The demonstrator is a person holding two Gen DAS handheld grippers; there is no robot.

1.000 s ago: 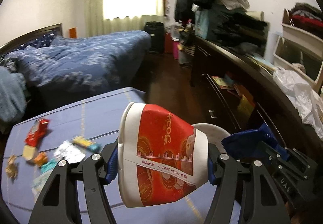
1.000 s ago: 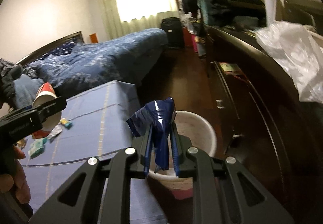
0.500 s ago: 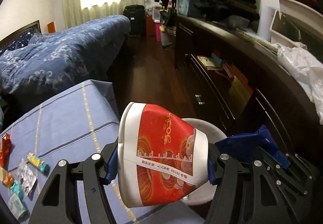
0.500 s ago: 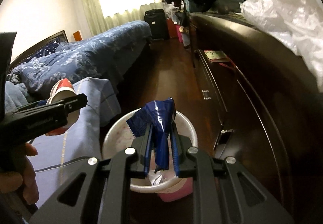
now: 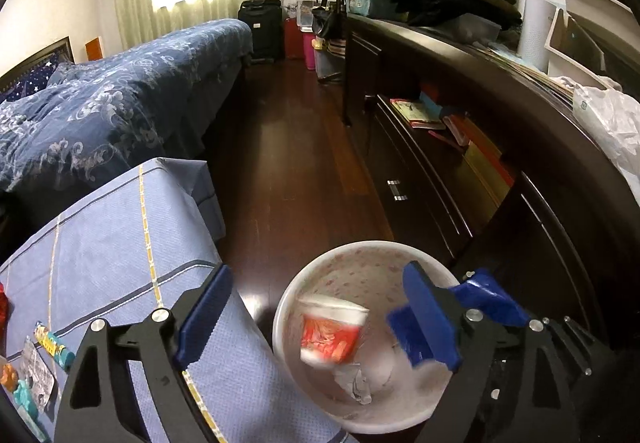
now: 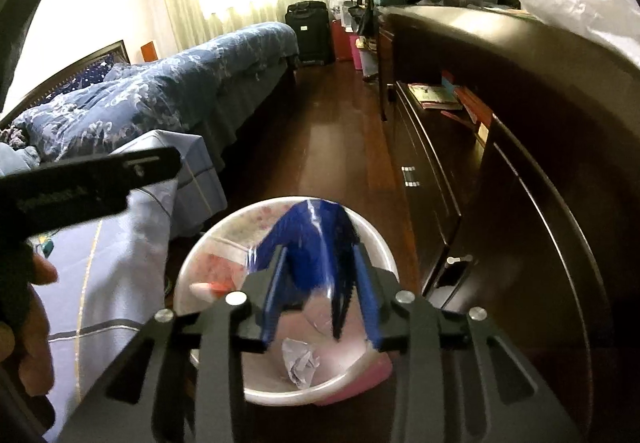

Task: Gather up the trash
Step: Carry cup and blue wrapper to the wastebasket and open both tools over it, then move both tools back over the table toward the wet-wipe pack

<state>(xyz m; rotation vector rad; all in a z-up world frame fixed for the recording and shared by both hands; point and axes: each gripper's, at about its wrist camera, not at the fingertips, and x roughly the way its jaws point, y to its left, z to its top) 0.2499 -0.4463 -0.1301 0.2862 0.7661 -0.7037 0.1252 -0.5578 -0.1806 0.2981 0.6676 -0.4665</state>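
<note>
A white trash bin (image 5: 288, 307) stands on the floor beside the blue-covered table (image 5: 112, 243). A red and white paper cup (image 5: 332, 331) is inside it, blurred, with crumpled white paper (image 5: 356, 383) below. My left gripper (image 5: 320, 319) is open and empty above the bin. My right gripper (image 6: 320, 295) is over the bin (image 6: 384, 247) with its jaws parted; a blue wrapper (image 6: 316, 239) hangs between them, blurred. That wrapper also shows in the left wrist view (image 5: 484, 295). The cup (image 6: 216, 275) lies in the bin's left side.
Several small wrappers (image 5: 40, 363) lie on the table's left part. A dark dresser (image 5: 500, 179) with books runs along the right, close to the bin. A bed (image 5: 120, 99) is at the back left. Dark wood floor (image 5: 288, 163) lies between.
My left gripper opened and the red cup dropped into the bin. My right gripper moved over the bin and its jaws spread; the blue wrapper is loosening.
</note>
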